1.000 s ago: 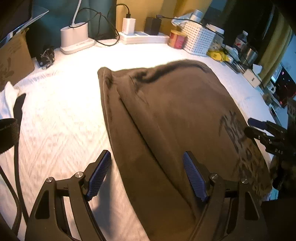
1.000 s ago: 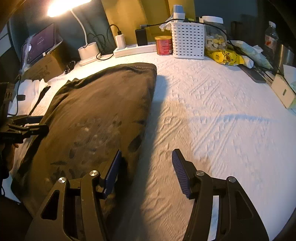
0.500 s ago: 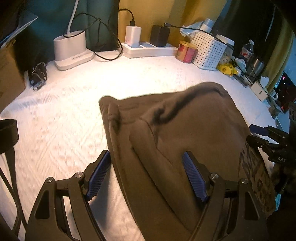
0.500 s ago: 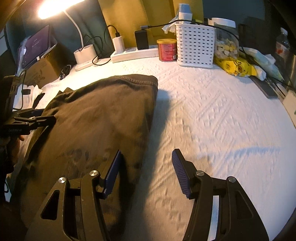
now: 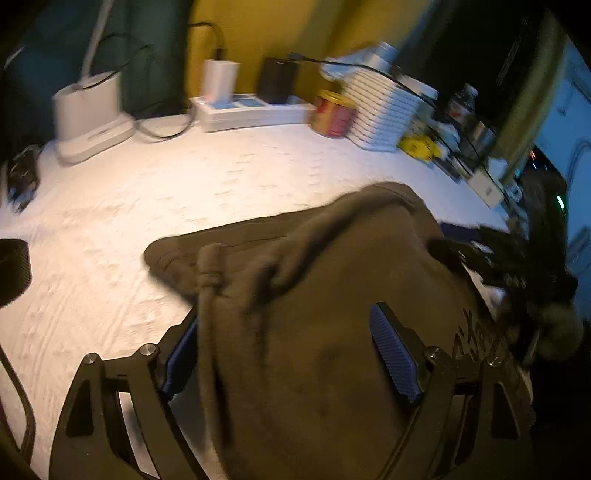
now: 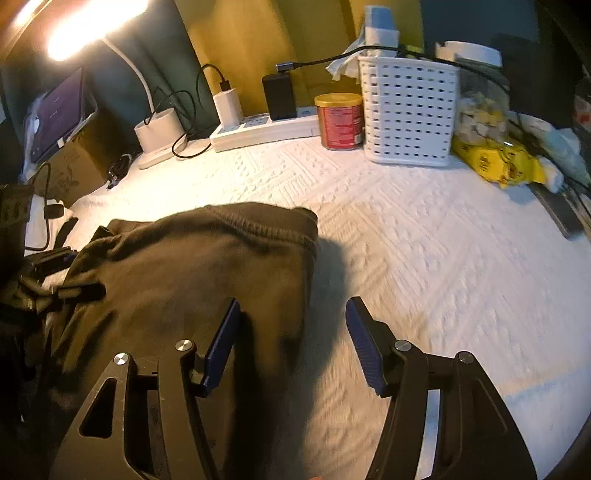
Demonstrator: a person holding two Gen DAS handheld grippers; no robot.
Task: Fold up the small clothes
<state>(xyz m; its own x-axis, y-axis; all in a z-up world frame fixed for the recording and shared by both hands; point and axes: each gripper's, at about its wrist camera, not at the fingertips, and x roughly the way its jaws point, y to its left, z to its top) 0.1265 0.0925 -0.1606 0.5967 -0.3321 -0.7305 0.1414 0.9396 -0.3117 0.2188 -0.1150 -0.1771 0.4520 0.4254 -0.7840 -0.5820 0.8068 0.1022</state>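
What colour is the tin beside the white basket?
Red with a gold lid; the right wrist view shows it best, next to the basket.

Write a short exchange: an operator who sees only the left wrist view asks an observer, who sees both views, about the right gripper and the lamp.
Operator: The right gripper is a blur here. Is it holding the garment?
Observer: No. It is open, astride the garment's right edge: one finger over cloth, the other over the bedspread.
Operator: I see only the base of the lamp. Is it on?
Observer: Yes. Its head glows brightly at the top left of the right wrist view.
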